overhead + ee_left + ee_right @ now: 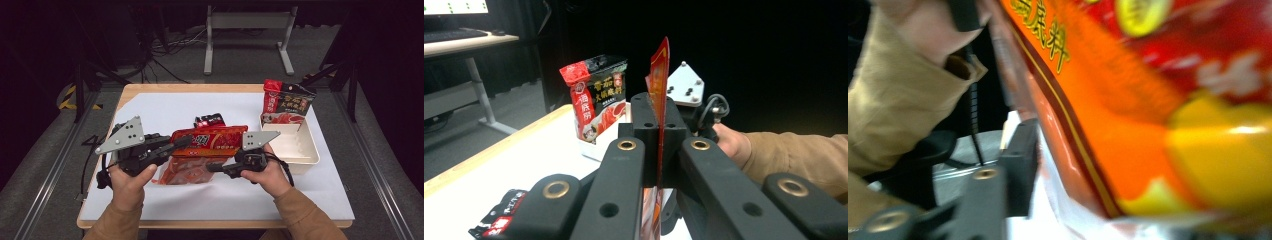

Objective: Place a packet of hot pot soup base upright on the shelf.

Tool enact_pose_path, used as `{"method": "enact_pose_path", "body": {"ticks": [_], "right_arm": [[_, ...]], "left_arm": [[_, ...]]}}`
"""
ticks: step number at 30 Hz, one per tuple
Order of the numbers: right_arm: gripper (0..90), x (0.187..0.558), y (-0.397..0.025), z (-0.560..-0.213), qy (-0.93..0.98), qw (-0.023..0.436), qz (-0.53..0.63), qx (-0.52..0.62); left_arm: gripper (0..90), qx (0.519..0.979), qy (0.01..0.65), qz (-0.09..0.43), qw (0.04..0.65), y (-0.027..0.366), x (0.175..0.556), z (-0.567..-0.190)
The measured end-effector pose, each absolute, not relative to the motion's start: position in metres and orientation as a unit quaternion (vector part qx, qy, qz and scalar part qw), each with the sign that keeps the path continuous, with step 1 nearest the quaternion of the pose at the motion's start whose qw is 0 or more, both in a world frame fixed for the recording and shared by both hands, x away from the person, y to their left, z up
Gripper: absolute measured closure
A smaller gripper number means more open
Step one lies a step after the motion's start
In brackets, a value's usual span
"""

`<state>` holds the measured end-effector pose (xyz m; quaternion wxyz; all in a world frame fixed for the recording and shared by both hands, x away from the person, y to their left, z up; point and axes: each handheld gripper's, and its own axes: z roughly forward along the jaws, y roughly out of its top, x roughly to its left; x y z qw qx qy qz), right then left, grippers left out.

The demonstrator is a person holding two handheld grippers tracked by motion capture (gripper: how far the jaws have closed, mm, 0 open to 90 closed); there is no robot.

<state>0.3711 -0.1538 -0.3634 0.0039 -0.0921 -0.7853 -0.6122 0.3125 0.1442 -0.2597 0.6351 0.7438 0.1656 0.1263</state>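
My left gripper (176, 144) is shut on the left edge of a red and orange sauce pouch (212, 140) and holds it above the white table cover. In the left gripper view the pouch (660, 75) stands edge-on, pinched between the two black jaws of my left gripper (659, 127). My right gripper (212, 167) points left at the pouch's lower part. In the right gripper view the pouch (1148, 100) is pressed very close and blurred. One black jaw stands to its left and the other is hidden behind the pouch.
A white tray (305, 150) sits at the right with a red and black pouch (286, 102) standing in its far end. A small black and red packet (209, 120) lies behind the held pouch. The table's front edge is near the person's sleeves.
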Motion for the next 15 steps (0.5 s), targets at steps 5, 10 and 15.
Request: {"method": "enact_pose_path", "body": {"ticks": [5, 10, 15], "right_arm": [[65.6, 0.369, -0.154, -0.359, -0.794, -0.007, -0.603, -0.076], [68.3, 0.371, -0.154, -0.358, -0.8, -0.012, -0.595, -0.071], [69.7, 0.366, -0.154, -0.352, -0.805, -0.037, -0.588, -0.066]], "left_arm": [[90.0, 0.742, 0.169, 0.126, 0.636, 0.145, 0.313, -0.26], [90.0, 0.742, 0.176, 0.124, 0.635, 0.147, 0.315, -0.262], [90.0, 0.738, 0.179, 0.124, 0.639, 0.15, 0.316, -0.262]]}}
